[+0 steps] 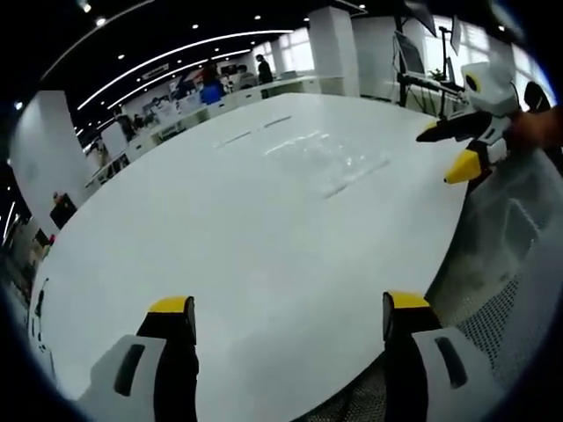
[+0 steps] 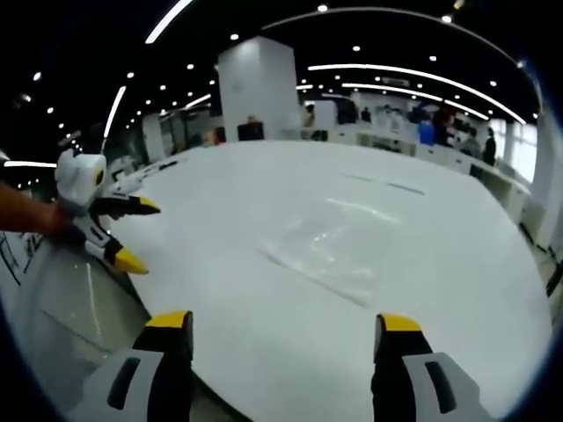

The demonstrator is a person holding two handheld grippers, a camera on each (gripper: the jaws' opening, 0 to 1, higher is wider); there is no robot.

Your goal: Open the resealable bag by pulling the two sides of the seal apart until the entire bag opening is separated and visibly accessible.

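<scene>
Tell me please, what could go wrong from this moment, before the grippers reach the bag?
1. The clear resealable bag lies flat on the white table and hardly stands out, so its seal may be hard to find.
2. Flat as it is, a jaw might slide over it or push it away instead of pinching one side.
3. Both the left gripper and the right gripper are open and apart from the bag, so nothing steadies it yet.

1. The counter [image 1: 220,237] is plain white.
2. The resealable bag [image 2: 330,251] is clear and glossy, nearly colourless against it.
3. The left claw [image 1: 290,316] and the right claw [image 2: 286,334] each have black jaws, yellow tips and a white-grey body.
</scene>
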